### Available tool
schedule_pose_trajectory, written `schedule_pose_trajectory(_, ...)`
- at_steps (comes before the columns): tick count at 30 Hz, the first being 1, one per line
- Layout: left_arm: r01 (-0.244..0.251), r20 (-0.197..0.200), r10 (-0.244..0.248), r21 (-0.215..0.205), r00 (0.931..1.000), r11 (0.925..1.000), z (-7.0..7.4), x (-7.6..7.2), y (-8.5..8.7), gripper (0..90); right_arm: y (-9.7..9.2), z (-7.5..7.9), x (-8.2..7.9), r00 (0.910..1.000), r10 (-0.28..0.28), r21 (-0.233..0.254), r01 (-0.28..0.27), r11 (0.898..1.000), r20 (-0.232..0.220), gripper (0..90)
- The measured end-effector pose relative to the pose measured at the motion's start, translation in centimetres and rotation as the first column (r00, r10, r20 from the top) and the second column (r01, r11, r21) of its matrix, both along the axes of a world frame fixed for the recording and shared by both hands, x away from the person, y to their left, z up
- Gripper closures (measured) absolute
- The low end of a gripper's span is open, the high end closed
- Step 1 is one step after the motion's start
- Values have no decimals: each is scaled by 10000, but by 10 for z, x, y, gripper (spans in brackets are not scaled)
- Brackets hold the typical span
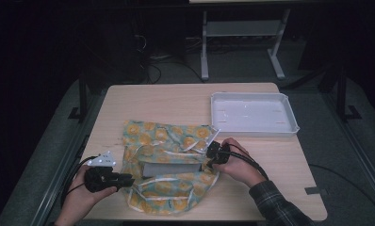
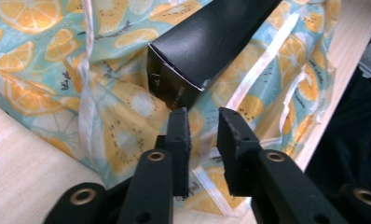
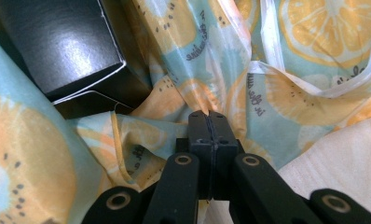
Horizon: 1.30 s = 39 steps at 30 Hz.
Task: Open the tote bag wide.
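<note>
Left gripper (image 2: pixel 203 122): jaws apart, nothing between them, just short of the box's end, over the bag's near-left part.
Bag (image 1: pixel 169 141): thin crinkly plastic, orange-slice print, white ribbon handles, on the table's (image 1: pixel 176 96) middle toward the near edge.
Box (image 2: pixel 207 44): long matte black cardboard, lying in the bag.
Right gripper (image 3: pixel 209 120): clenched on the bag's right edge.
Tray (image 1: pixel 289 101): white, rectangular, far-right corner.

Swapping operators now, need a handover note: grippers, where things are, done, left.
Left gripper: open, nothing between the jaws, just short of the black box.
Right gripper: shut on a fold of the orange-print bag.
The box lies in the bag's mouth, near end still exposed; the bag is on the table.
White tray: empty.
Left: probably seat the box fully inside the bag.
</note>
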<state>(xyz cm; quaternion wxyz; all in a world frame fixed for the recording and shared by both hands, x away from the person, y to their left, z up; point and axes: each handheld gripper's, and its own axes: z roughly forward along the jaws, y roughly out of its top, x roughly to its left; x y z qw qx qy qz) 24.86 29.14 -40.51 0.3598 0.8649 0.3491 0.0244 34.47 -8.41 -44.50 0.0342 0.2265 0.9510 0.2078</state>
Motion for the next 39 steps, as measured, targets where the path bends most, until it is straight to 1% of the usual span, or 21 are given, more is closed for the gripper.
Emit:
schedule_pose_trajectory(2,24,-37,-24,134,10000,9999,-4,0,-2,685,0,0,0,10000,-20,20,20,10000,-17,894)
schedule_pose_trajectory(4,91,-114,-84,577,9999,9983,-11,2,-6,698,0,0,0,10000,-8,-3,8,10000,-1,894)
schedule_pose_trajectory(5,200,-179,-184,883,9997,9959,-15,4,-8,757,0,0,0,10000,5,-12,-5,10000,4,894)
schedule_pose_trajectory(6,202,-301,-171,1076,9994,9940,-19,5,-10,809,0,0,0,10000,11,-11,-11,10000,17,894)
schedule_pose_trajectory(8,302,-481,-237,1398,9986,9897,-26,6,-13,862,0,0,0,10000,13,-8,-13,10000,1,894)
schedule_pose_trajectory(10,336,-587,-236,1746,9980,9841,-31,8,-15,883,0,0,-1,10000,-21,-13,21,10000,-58,894)
schedule_pose_trajectory(11,290,-589,-184,1844,9981,9824,-33,8,-16,887,0,0,-2,10000,-12,-24,12,10000,-88,894)
schedule_pose_trajectory(13,344,-501,-237,2257,9985,9736,-36,12,-16,891,0,1,-3,9999,85,-64,-86,9999,-135,894)
schedule_pose_trajectory(15,200,-439,-97,2408,9990,9704,-37,16,-16,894,1,1,-6,9998,148,-135,-150,9998,-165,894)
schedule_pose_trajectory(17,85,-404,14,2449,9992,9695,-37,21,-16,895,2,1,-9,9995,237,-129,-240,9996,-217,892)
schedule_pose_trajectory(19,121,-401,-23,2448,9992,9695,-38,24,-16,895,1,1,-10,9990,265,58,-263,9996,-361,862)
schedule_pose_trajectory(20,129,-434,-25,2418,9991,9702,-38,23,-17,895,-1,1,-10,9986,229,287,-215,9994,-483,845)
schedule_pose_trajectory(21,162,-431,-59,2416,9991,9702,-38,23,-17,895,-5,3,-9,9978,113,691,-67,9976,-655,835)
schedule_pose_trajectory(22,212,-424,-113,2407,9990,9704,-38,23,-17,894,-8,5,-8,9977,102,901,-41,9959,-674,820)
schedule_pose_trajectory(25,236,-456,-133,2339,9989,9720,-38,23,-17,891,-17,16,-10,9976,-48,1698,164,9853,-686,771)
schedule_pose_trajectory(28,236,-444,-139,2266,9989,9737,-38,23,-16,887,-24,28,-12,9989,195,2391,-89,9710,-421,711)
schedule_pose_trajectory(30,218,-408,-131,2183,9991,9756,-37,23,-16,886,-26,34,-17,9988,225,2684,-98,9633,-441,686)
schedule_pose_trajectory(32,220,-401,-137,2163,9991,9761,-37,23,-16,886,-27,39,-23,9980,486,2841,-352,9581,-403,661)
schedule_pose_trajectory(34,168,-416,-81,2114,9991,9773,-37,22,-16,886,-25,42,-30,9964,754,2875,-614,9558,-379,646)
schedule_pose_trajectory(37,206,-429,-119,2086,9990,9778,-37,22,-17,886,-20,41,-40,9917,1210,2828,-1042,9535,-424,618)
schedule_pose_trajectory(39,204,-428,-119,2043,9990,9787,-36,22,-17,886,-17,39,-45,9890,1397,2739,-1215,9541,-479,600)
